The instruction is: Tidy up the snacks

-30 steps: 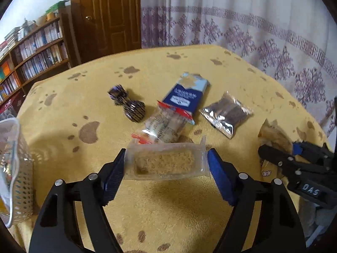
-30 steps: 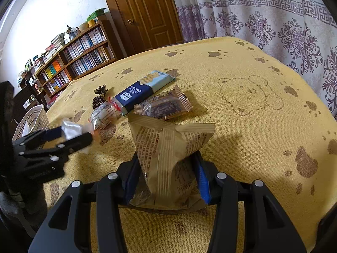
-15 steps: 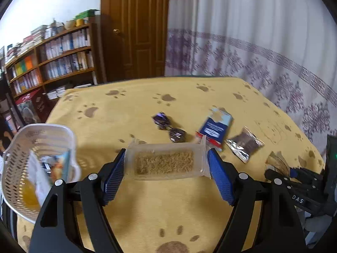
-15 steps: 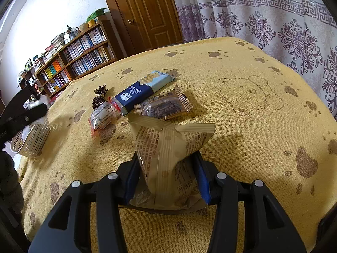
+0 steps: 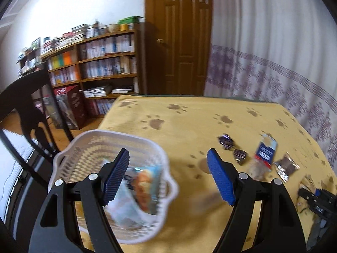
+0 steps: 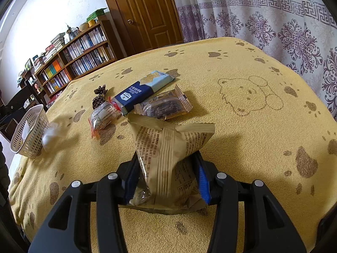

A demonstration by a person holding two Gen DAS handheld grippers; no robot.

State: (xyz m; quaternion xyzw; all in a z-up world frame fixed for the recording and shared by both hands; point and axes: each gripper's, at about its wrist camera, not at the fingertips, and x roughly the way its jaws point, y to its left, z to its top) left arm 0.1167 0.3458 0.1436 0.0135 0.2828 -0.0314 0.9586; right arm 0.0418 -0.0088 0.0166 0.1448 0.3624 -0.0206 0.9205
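Observation:
My left gripper (image 5: 167,156) is open and holds nothing, over the right rim of the white basket (image 5: 69,154), which holds several packs (image 5: 143,185). In the right wrist view a blurred white pack (image 6: 51,136) shows just right of the basket (image 6: 29,130); I cannot tell whether it rests on the cloth. My right gripper (image 6: 166,162) is shut on a tan snack bag (image 6: 168,145) low over the table. Ahead of it lie a blue bar (image 6: 143,88), a dark foil pack (image 6: 164,105), a clear red-edged pack (image 6: 103,116) and dark wrapped candies (image 6: 99,97).
The table wears a yellow paw-print cloth (image 6: 242,67). A black chair (image 5: 27,105) stands at its left end by the basket. A bookshelf (image 5: 101,63) and a wooden door (image 5: 181,42) are behind, a curtain (image 6: 273,21) along the right side.
My left gripper swung left from the snacks to over the basket, opened, and let go of the clear crumb pack. The right gripper and its tan bag stayed put.

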